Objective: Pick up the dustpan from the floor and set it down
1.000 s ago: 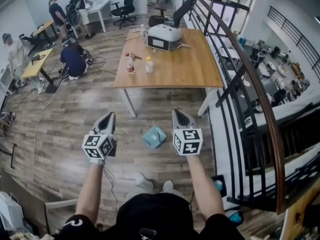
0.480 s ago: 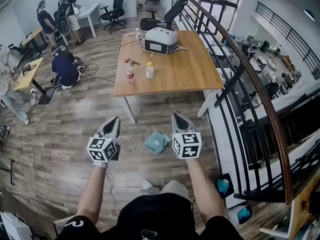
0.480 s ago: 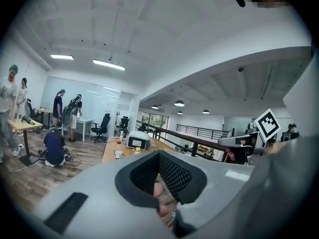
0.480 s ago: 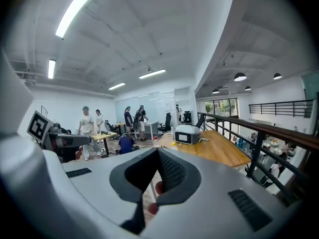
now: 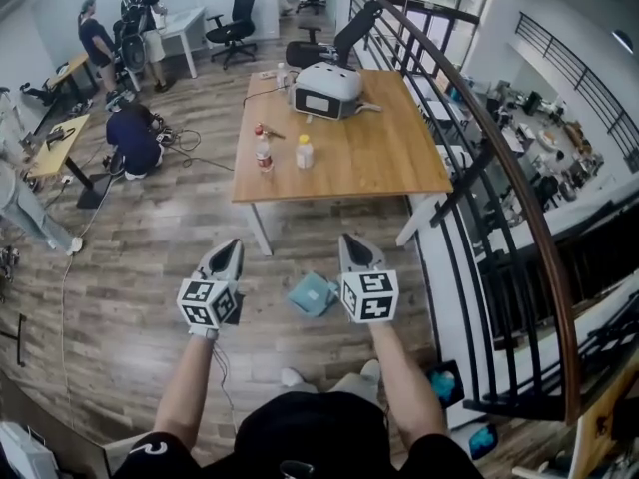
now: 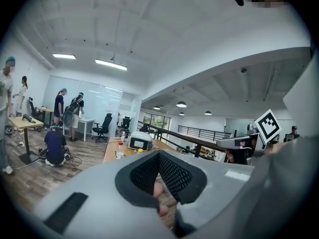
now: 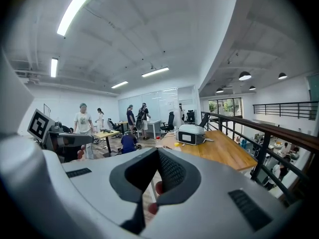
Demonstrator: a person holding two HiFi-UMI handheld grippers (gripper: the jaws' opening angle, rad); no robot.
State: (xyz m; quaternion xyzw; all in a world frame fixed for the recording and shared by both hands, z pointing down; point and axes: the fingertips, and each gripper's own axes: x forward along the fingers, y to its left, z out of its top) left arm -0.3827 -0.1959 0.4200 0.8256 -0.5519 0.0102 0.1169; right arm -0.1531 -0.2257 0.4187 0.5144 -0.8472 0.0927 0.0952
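The teal dustpan (image 5: 312,293) lies on the floor (image 5: 150,238) near the table (image 5: 349,138), between the left gripper (image 5: 230,247) and right gripper (image 5: 351,240), both closed and empty; it looks light, stiff, probably slick plastic, best pinched by its rim or handle.

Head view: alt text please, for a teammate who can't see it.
A small teal dustpan lies on the wooden floor, seen between the shut, empty left gripper and right gripper. Ahead stands a wooden table with a white appliance and bottles; a black railing runs along the right.
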